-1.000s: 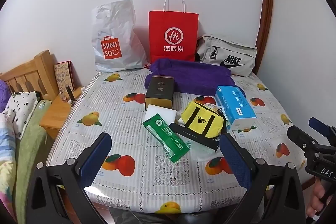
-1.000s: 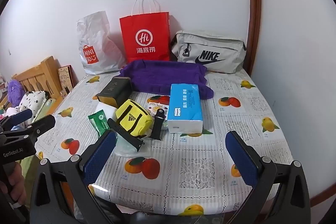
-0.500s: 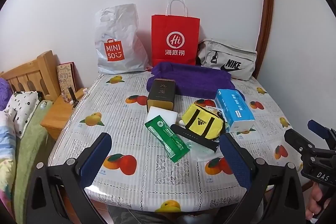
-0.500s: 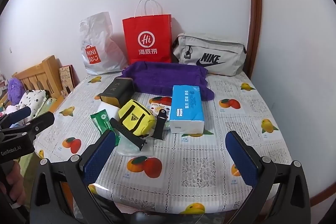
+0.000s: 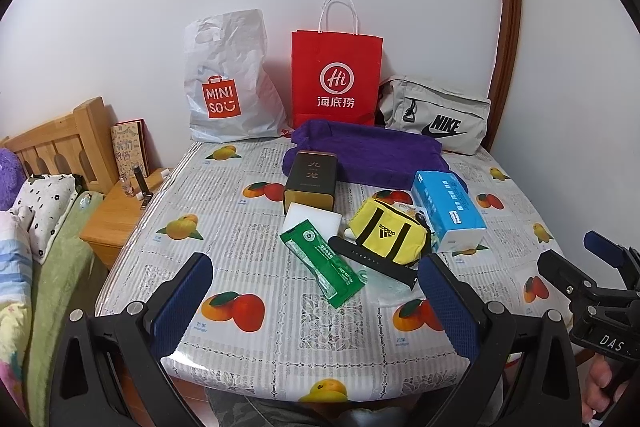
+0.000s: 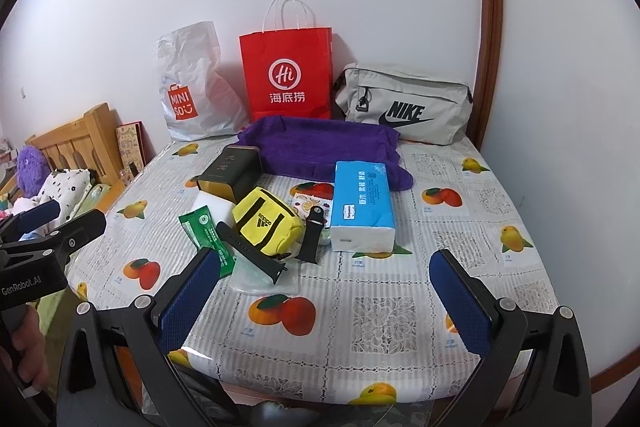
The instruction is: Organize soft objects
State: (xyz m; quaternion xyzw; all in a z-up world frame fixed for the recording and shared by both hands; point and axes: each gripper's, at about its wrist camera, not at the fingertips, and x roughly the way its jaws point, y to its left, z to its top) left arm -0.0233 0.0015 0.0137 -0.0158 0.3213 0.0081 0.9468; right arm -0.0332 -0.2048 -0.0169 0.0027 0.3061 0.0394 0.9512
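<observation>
On the fruit-print table [image 5: 248, 227] lie a yellow Adidas pouch [image 5: 387, 235] [image 6: 267, 223], a blue tissue pack [image 5: 448, 209] [image 6: 362, 205], a green sachet [image 5: 322, 269] [image 6: 206, 235], a white sponge [image 5: 310, 221], a black watch strap [image 5: 372, 261] [image 6: 250, 251] and a purple towel [image 5: 368, 153] [image 6: 320, 145]. My left gripper [image 5: 316, 305] is open and empty, above the near table edge. My right gripper [image 6: 326, 301] is open and empty, also near the front edge.
A dark tin [image 5: 312, 183] stands by the towel. A Miniso bag [image 5: 228, 83], a red paper bag [image 5: 335, 79] and a grey Nike bag [image 5: 436, 115] lean on the back wall. A wooden nightstand [image 5: 116, 211] and bed [image 5: 24, 247] are at left.
Both grippers have drawn back and risen slightly, so the table objects sit lower and farther in view. Nothing on the table moved.
</observation>
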